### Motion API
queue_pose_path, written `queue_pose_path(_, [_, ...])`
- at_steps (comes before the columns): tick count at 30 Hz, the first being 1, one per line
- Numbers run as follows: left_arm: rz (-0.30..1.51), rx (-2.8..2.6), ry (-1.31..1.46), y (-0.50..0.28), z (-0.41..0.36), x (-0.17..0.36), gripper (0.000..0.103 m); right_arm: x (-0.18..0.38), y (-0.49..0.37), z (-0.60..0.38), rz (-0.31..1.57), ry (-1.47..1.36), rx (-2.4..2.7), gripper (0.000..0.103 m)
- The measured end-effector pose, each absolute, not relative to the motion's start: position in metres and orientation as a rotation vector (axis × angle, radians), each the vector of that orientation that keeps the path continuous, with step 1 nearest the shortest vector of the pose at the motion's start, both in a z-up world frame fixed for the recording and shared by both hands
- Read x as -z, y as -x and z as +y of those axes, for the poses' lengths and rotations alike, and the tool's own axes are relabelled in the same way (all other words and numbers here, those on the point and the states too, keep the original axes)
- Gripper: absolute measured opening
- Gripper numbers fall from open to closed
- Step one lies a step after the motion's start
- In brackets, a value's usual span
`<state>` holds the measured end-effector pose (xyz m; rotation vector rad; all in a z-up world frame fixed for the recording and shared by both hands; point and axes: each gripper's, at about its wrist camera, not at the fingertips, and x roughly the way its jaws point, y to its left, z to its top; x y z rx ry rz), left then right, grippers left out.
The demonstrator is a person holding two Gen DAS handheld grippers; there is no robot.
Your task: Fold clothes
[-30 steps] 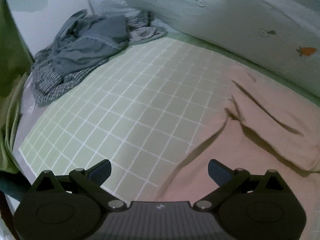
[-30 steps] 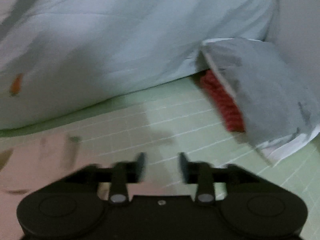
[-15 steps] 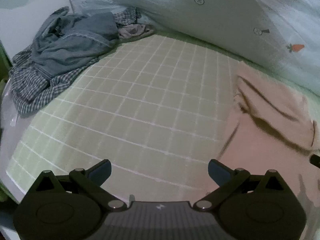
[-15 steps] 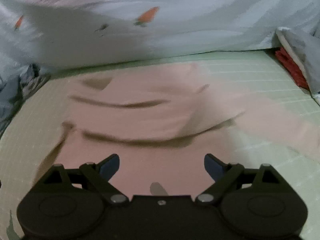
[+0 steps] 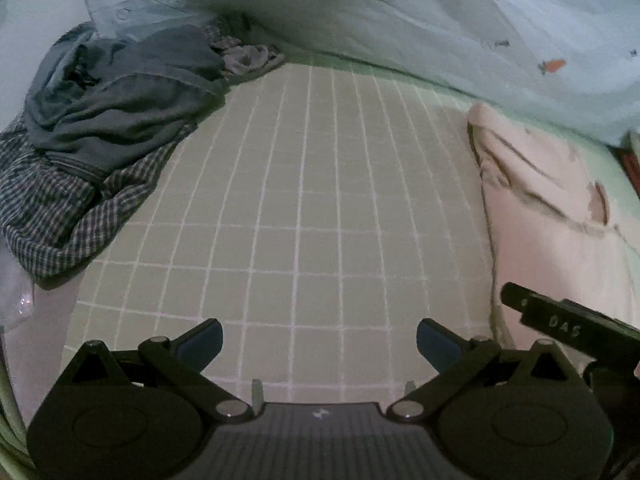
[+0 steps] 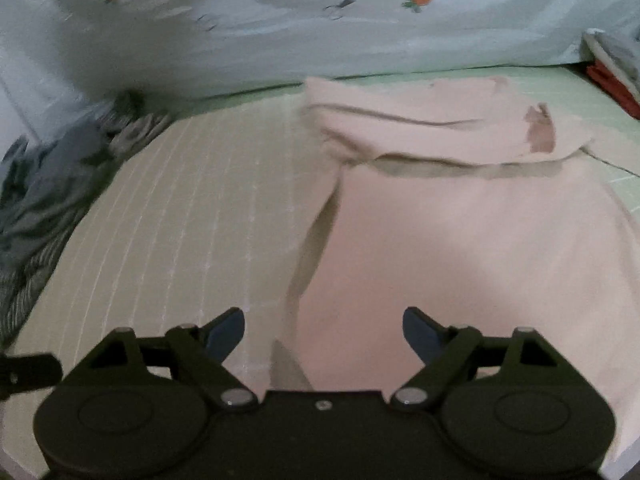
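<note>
A pale pink garment (image 6: 460, 232) lies on the green checked sheet (image 5: 304, 208), its far part folded over toward me. It also shows at the right of the left wrist view (image 5: 552, 216). My right gripper (image 6: 324, 330) is open and empty, hovering over the garment's near left edge. My left gripper (image 5: 320, 340) is open and empty over the bare sheet, to the left of the garment. Part of the right gripper's body (image 5: 568, 326) shows at the lower right of the left wrist view.
A heap of grey-blue and checked clothes (image 5: 104, 136) lies at the far left of the bed, also in the right wrist view (image 6: 52, 184). A pale quilt with carrot prints (image 6: 280, 28) runs along the back. A red and grey folded stack (image 6: 612, 72) sits far right.
Both grippers swung left across the bed. The right gripper turned from the quilt and folded stack toward the pink garment and opened wide. The left gripper stayed open.
</note>
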<state>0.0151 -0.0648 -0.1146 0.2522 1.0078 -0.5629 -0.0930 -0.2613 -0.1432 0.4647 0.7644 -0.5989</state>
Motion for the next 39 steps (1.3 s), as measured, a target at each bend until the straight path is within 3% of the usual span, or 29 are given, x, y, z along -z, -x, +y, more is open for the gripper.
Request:
queue_pose_path(6, [0.988, 0.565, -0.265, -0.026, -0.044, 0.112, 0.102, 0.155, 0.08, -0.246, 0.795, -0.431, 0.613, 0.06])
queue_pose_path(11, [0.985, 0.557, -0.254, -0.033, -0.037, 0.11, 0.102, 0.158, 0.076, -0.244, 0.813, -0.363, 0.627, 0.046])
queue_pose_path(13, [0.988, 0.556, -0.254, -0.034, -0.038, 0.11, 0.102, 0.158, 0.077, -0.246, 0.808, -0.354, 0.617, 0.036])
queue_pose_path(15, [0.989, 0.555, -0.245, -0.036, -0.04, 0.109, 0.102, 0.157, 0.078, -0.25, 0.801, -0.362, 0.596, 0.011])
queue_pose_path(17, [0.987, 0.556, -0.233, -0.035, -0.045, 0.108, 0.102, 0.153, 0.081, -0.255, 0.785, -0.388, 0.562, 0.003])
queue_pose_path(28, [0.956, 0.55, -0.196, -0.009, -0.098, 0.097, 0.102, 0.095, 0.16, -0.331, 0.58, -0.499, 0.642, 0.003])
queue_pose_path(39, [0.956, 0.479, -0.236, 0.042, -0.162, 0.093, 0.102, 0.135, 0.195, -0.414, 0.764, -0.529, 0.615, 0.002])
